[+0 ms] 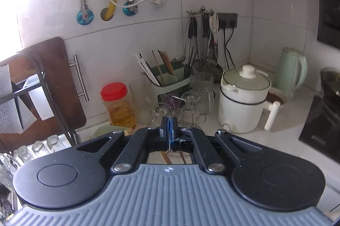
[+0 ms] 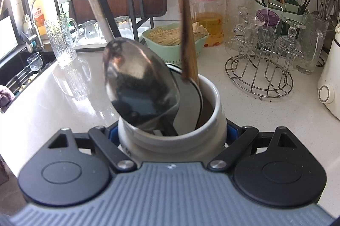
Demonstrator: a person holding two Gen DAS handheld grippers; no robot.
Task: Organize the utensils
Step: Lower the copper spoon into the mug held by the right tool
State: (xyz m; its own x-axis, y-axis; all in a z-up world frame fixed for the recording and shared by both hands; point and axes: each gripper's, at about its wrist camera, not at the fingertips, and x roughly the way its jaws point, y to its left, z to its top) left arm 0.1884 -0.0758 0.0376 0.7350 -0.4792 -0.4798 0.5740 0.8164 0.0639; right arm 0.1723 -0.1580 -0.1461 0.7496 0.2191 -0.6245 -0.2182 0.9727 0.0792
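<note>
My right gripper (image 2: 172, 134) is shut on a white ceramic utensil jar (image 2: 210, 103) and holds it on the counter. A metal spoon (image 2: 138, 86) stands in it bowl up, beside brown chopsticks (image 2: 187, 35) whose tips are in the jar. My left gripper (image 1: 169, 128) is shut on those chopsticks (image 1: 165, 157), which show thinly between its pads and below them. A green utensil caddy (image 1: 170, 79) with several chopsticks stands by the wall; it also shows in the right wrist view (image 2: 282, 3).
A red-lidded jar (image 1: 118, 105), glasses on a wire rack (image 2: 261, 77), a white electric pot (image 1: 242, 103), a green kettle (image 1: 291, 71) and a green basket of noodles (image 2: 170, 43) crowd the counter. Sink (image 2: 19, 75) at left. Hanging tools (image 1: 204, 39) on the wall.
</note>
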